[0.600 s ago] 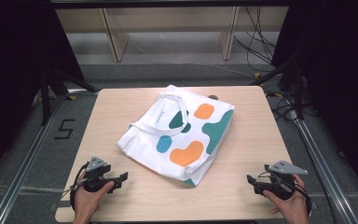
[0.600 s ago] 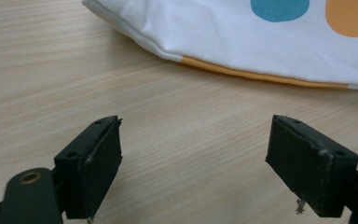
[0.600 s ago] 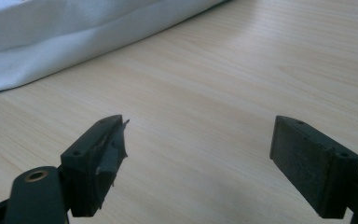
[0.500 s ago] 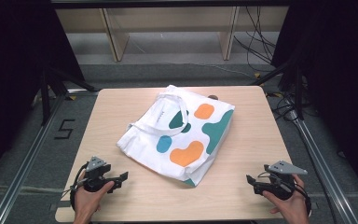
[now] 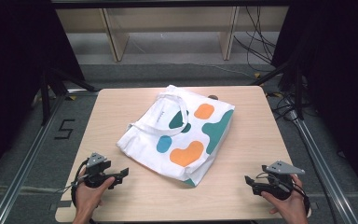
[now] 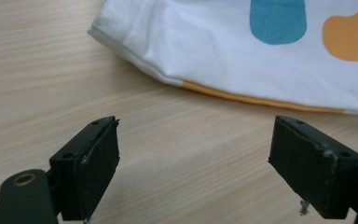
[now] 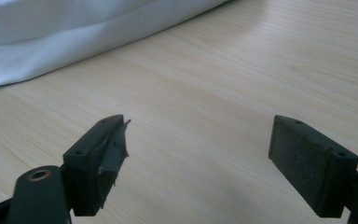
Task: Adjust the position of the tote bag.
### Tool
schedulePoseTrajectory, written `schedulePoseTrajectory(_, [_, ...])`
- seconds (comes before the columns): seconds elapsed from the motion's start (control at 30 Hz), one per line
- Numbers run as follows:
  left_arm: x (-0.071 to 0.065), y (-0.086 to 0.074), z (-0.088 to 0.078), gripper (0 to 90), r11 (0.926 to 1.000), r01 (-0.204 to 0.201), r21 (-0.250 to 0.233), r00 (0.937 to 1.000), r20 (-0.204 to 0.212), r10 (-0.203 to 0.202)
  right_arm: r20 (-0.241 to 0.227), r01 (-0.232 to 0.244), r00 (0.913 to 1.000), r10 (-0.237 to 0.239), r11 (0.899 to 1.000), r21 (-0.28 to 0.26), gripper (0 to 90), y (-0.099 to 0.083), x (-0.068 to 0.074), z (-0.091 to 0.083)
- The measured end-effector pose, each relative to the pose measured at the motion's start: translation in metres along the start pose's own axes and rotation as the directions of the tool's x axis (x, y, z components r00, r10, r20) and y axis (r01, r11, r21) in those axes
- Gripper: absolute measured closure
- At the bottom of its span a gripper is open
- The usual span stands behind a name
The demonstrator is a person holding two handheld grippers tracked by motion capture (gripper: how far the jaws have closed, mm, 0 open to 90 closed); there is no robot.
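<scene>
**Both grippers low, jaws wide**

Left gripper [image 5: 121,173] held in left hand [image 5: 89,196] at near-left, pointing right, jaws apart, nothing between. Right gripper [image 5: 248,181] in right hand [image 5: 286,205] at near-right, pointing left, jaws apart, nothing between.

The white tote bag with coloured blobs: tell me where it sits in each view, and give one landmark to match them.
High view: the tote bag lies mid-table, handles toward the far edge.
Left gripper view: bag across the top, beyond the open fingers.
Right gripper view: bag in the top left corner.
Shared landmark: the light wooden table under the bag's near hem.
</scene>
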State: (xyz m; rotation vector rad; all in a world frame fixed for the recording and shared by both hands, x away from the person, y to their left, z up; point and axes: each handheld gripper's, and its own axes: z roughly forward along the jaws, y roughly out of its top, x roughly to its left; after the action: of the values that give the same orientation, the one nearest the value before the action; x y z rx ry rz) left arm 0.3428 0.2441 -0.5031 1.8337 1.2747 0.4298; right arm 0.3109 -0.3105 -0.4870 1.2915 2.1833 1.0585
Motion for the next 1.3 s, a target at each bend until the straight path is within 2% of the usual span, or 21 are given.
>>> schedulePoseTrajectory(0.03, [0.0,0.0,0.0,15.0,1.0,0.0,0.0,1.0,0.0,0.0,0.0,0.0,1.0,0.0,1.0,0.0,20.0,0.0,0.0,0.0])
schedulePoseTrajectory(0.07, [-0.001,0.003,-0.002,15.0,0.9986,-0.039,0.037,0.9991,-0.013,0.039,0.001,0.002,1.0,-0.002,1.0,-0.007,20.3,0.0,0.001,0.0])
schedulePoseTrajectory(0.13, [-0.002,0.004,0.0,15.0,0.9991,-0.038,0.02,0.9991,-0.017,0.038,0.001,0.005,1.0,-0.005,1.0,-0.009,20.4,0.0,0.001,0.0])
schedulePoseTrajectory(0.17, [0.001,0.005,0.0,15.1,0.9981,-0.042,0.046,0.9991,-0.005,0.042,-0.006,0.005,1.0,-0.005,1.0,-0.002,20.4,0.0,0.001,0.001])
schedulePoseTrajectory(0.2, [0.0,0.006,0.002,15.0,0.9999,-0.008,0.007,1.0,-0.005,0.008,-0.005,-0.031,0.9995,0.031,1.0,0.006,20.4,0.0,0.004,0.0])
schedulePoseTrajectory(0.3, [0.005,0.011,0.003,15.0,0.9999,-0.014,-0.007,0.9996,-0.023,0.014,-0.005,0.001,1.0,-0.001,1.0,0.001,20.4,0.0,0.002,0.001])
schedulePoseTrajectory(0.47, [0.013,0.023,0.009,15.1,0.9982,0.001,-0.06,0.9999,-0.014,-0.002,-0.017,0.021,0.9996,-0.021,1.0,0.006,20.8,0.001,0.001,0.003])
schedulePoseTrajectory(0.57, [0.015,0.033,0.017,18.3,0.997,-0.034,-0.069,0.9993,-0.018,0.033,-0.008,0.012,0.9999,-0.012,1.0,0.009,20.9,0.0,0.002,0.003])
schedulePoseTrajectory(0.6, [0.016,0.038,0.022,19.8,0.9967,-0.049,-0.065,0.9987,-0.016,0.048,-0.004,-0.018,0.9998,0.018,1.0,0.017,21.1,0.0,0.005,0.002])
schedulePoseTrajectory(0.7, [0.022,0.044,0.027,23.2,0.9963,-0.074,-0.044,0.997,-0.023,0.073,-0.007,0.018,0.9998,-0.018,1.0,0.015,21.1,0.0,0.001,0.004])
schedulePoseTrajectory(0.73, [0.024,0.047,0.03,23.6,0.9969,-0.059,-0.053,0.998,-0.025,0.057,-0.013,0.023,0.9997,-0.023,0.999,0.022,21.1,0.0,0.001,0.004])
schedulePoseTrajectory(0.77, [0.028,0.049,0.031,23.4,0.9967,-0.077,-0.027,0.9967,-0.029,0.076,-0.017,0.025,0.9996,-0.024,0.999,0.024,21.1,0.0,0.001,0.004])
schedulePoseTrajectory(0.8, [0.029,0.05,0.035,23.4,0.9981,-0.041,-0.047,0.9991,-0.01,0.04,-0.017,0.025,0.9996,-0.024,0.999,0.024,21.1,0.0,0.001,0.004])
schedulePoseTrajectory(0.83, [0.033,0.053,0.036,23.4,0.999,-0.037,-0.026,0.9993,0.002,0.037,-0.021,0.01,0.9997,-0.01,0.999,0.036,21.2,0.0,0.002,0.004])
schedulePoseTrajectory(0.87, [0.036,0.056,0.039,23.5,0.999,-0.026,-0.036,0.9997,0.0,0.026,-0.011,0.034,0.9994,-0.034,0.999,0.03,21.1,0.0,0.001,0.005])
schedulePoseTrajectory(1.0, [0.038,0.06,0.052,24.0,0.998,0.02,-0.06,0.9997,0.018,-0.019,-0.01,0.019,0.9998,-0.019,1.0,0.024,21.2,0.0,0.002,0.006])
schedulePoseTrajectory(1.07, [0.039,0.061,0.056,24.0,0.9998,-0.015,-0.015,0.9998,0.009,0.015,-0.025,0.022,0.9995,-0.021,0.999,0.024,21.5,0.0,0.001,0.007])
schedulePoseTrajectory(1.13, [0.038,0.062,0.059,29.6,0.9998,-0.01,-0.02,0.9999,0.004,0.01,-0.019,0.02,0.9996,-0.019,1.0,0.024,21.6,0.0,0.002,0.007])
schedulePoseTrajectory(1.17, [0.04,0.064,0.061,36.6,0.9968,-0.08,0.003,0.9968,-0.009,0.08,-0.027,0.03,0.9992,-0.029,0.999,0.029,22.1,0.0,0.001,0.008])
schedulePoseTrajectory(1.23, [0.04,0.065,0.065,38.5,0.9984,-0.057,0.008,0.9984,-0.001,0.057,-0.023,0.032,0.9992,-0.031,0.999,0.028,22.1,0.0,0.001,0.007])
schedulePoseTrajectory(1.3, [0.041,0.066,0.066,44.9,0.9961,-0.083,0.03,0.9965,0.003,0.083,-0.024,0.032,0.9992,-0.031,0.999,0.027,22.1,0.001,0.001,0.007])
